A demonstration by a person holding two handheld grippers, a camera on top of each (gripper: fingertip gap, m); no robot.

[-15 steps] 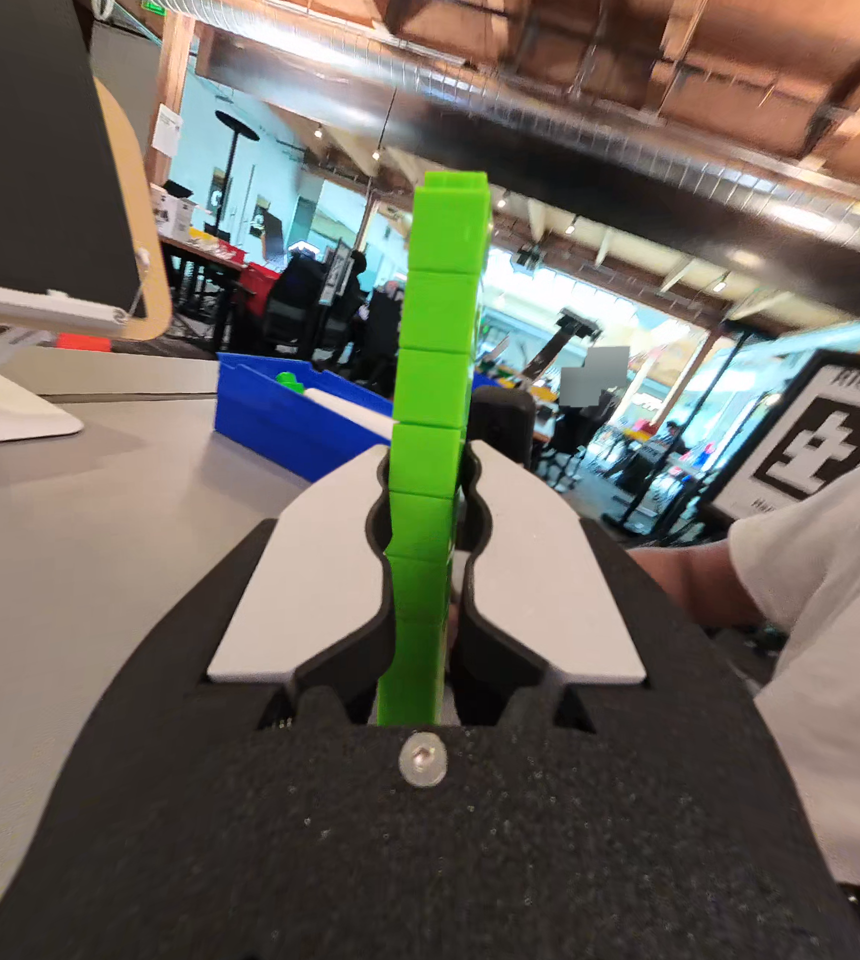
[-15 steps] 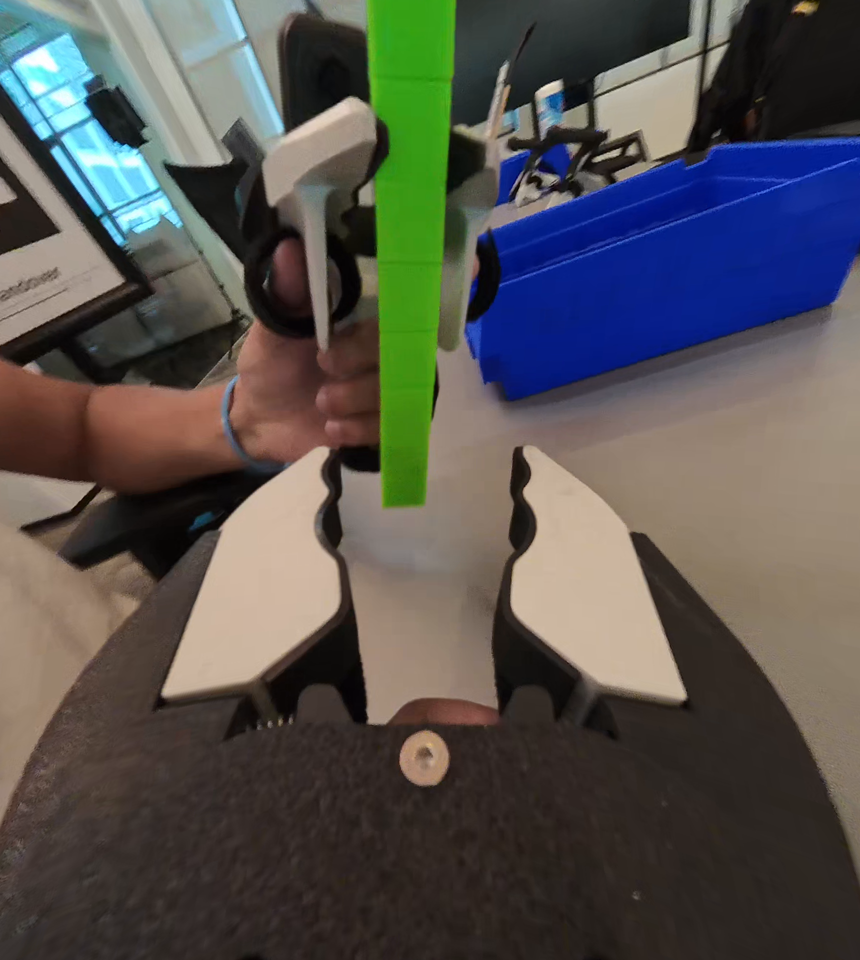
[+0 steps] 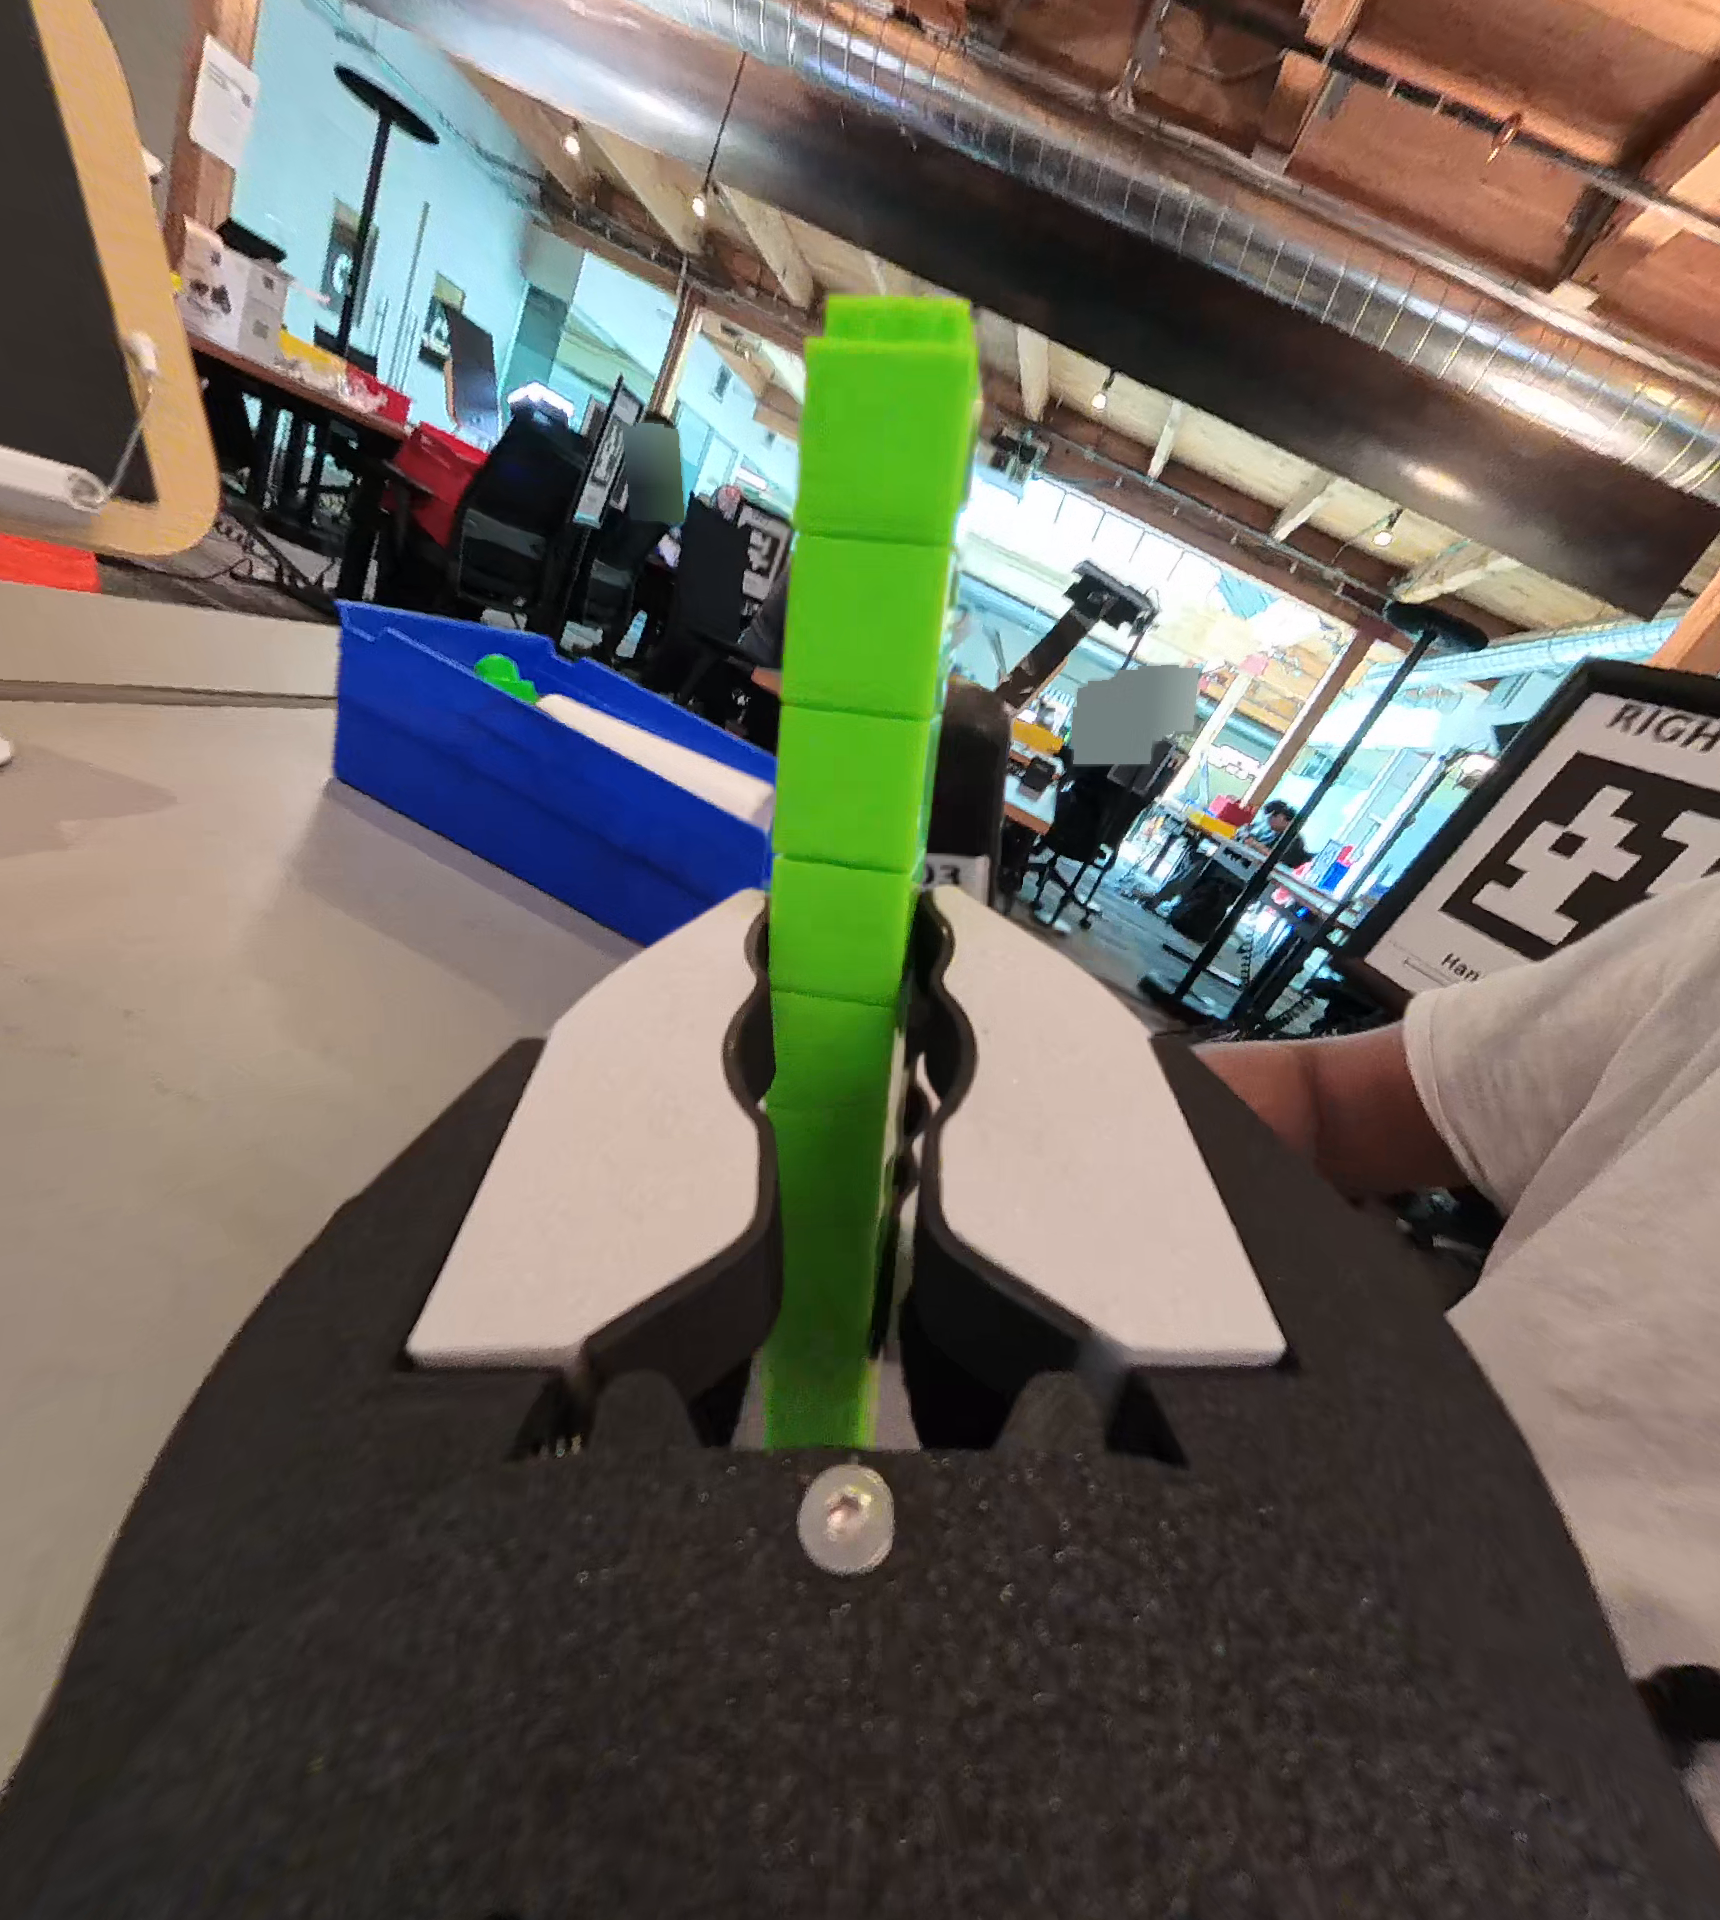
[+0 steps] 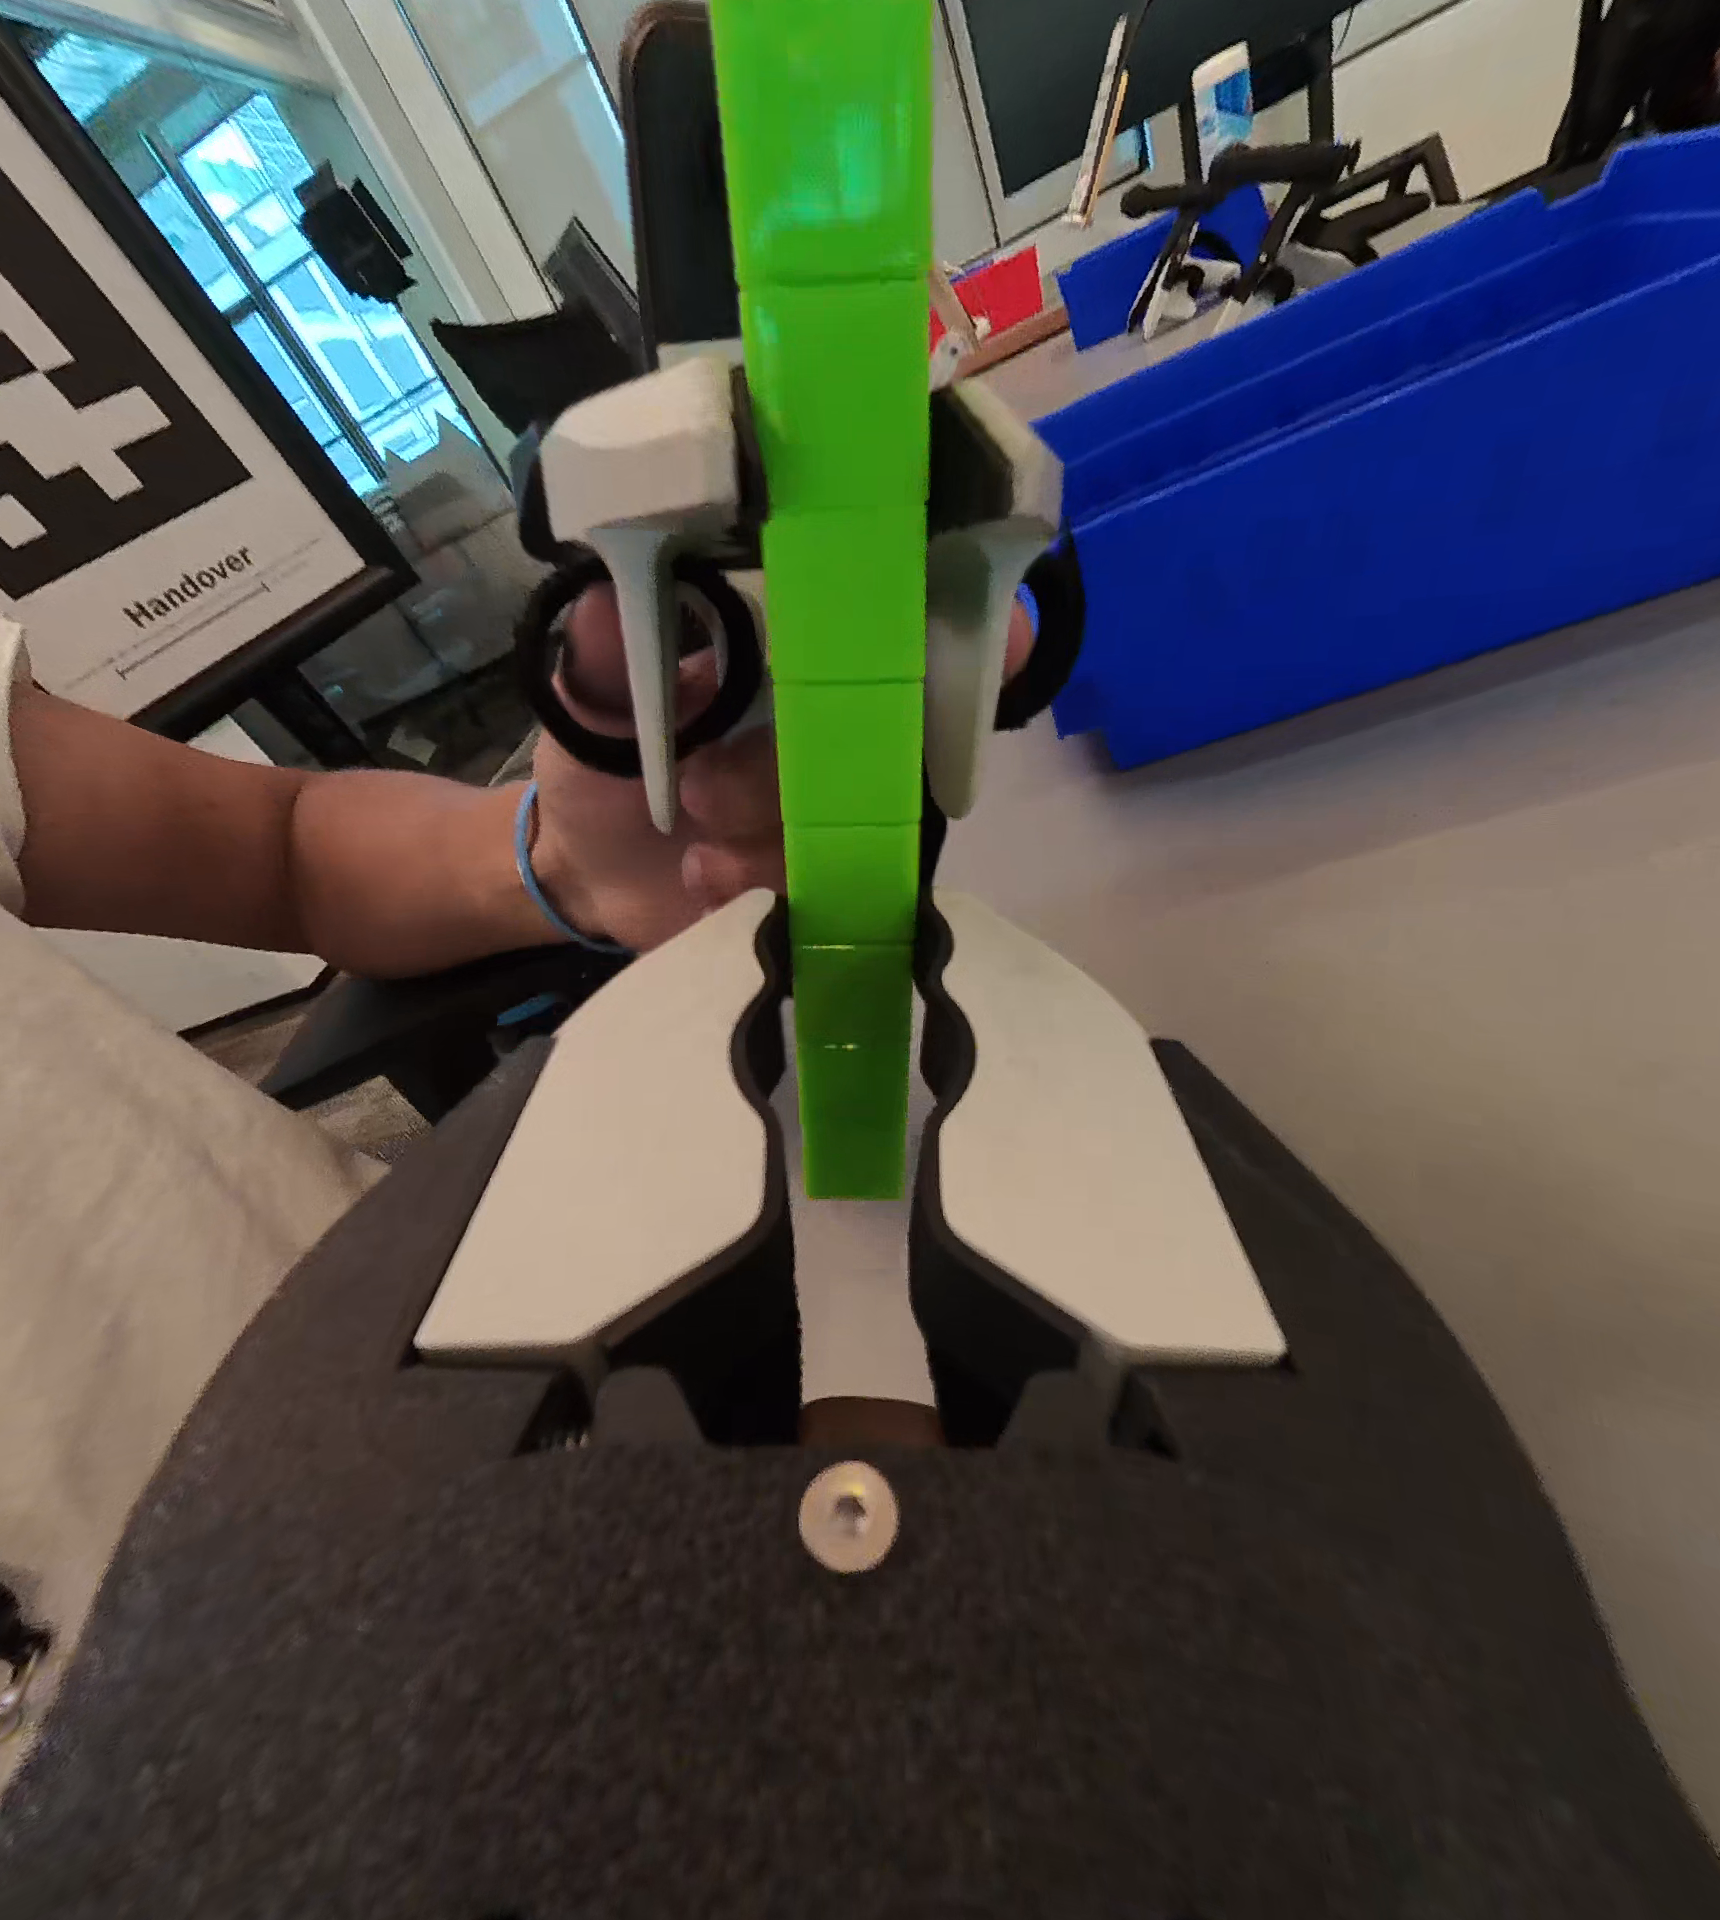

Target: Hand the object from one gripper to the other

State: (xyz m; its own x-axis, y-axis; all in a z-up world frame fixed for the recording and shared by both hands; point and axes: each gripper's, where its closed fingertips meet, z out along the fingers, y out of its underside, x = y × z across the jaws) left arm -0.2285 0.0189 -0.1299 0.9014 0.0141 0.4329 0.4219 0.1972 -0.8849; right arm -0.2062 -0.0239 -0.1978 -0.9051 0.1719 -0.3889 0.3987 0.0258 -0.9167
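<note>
The green block stick [image 4: 851, 644], a straight column of snapped-together cubes, stands upright above the grey table [image 4: 1458, 935], held off its surface; every place below is given relative to this stick. The left gripper [image 3: 840, 914] is clamped on the stick's middle, its white fingers [image 3: 627, 1132] pressed against both sides; in the right wrist view that same gripper [image 4: 840, 468] shows higher up the stick, with the person's hand [image 4: 648, 831] under it. The right gripper [image 4: 851, 935] sits at the stick's lower end; half a second ago its jaws stood wide apart with the bottom cube hanging ahead of them, and now they have come in around the lowest cubes and narrowed to the stick's width; contact looks made at the tips, though whether it is a firm grip is hard to say, since a thin dark gap shows lower down.

So the handover appears to be at its shared moment: both grippers on one stick; the judgement is that the right must squeeze fully before the left lets go, otherwise the stick could slip or tilt.

To the right of the stick in the right wrist view lies a blue bin [image 4: 1458, 499]; to its left, behind the hand, stands a framed marker board [image 4: 56, 416]; the person's white sleeve [image 3: 1614, 1143] fills the side.
</note>
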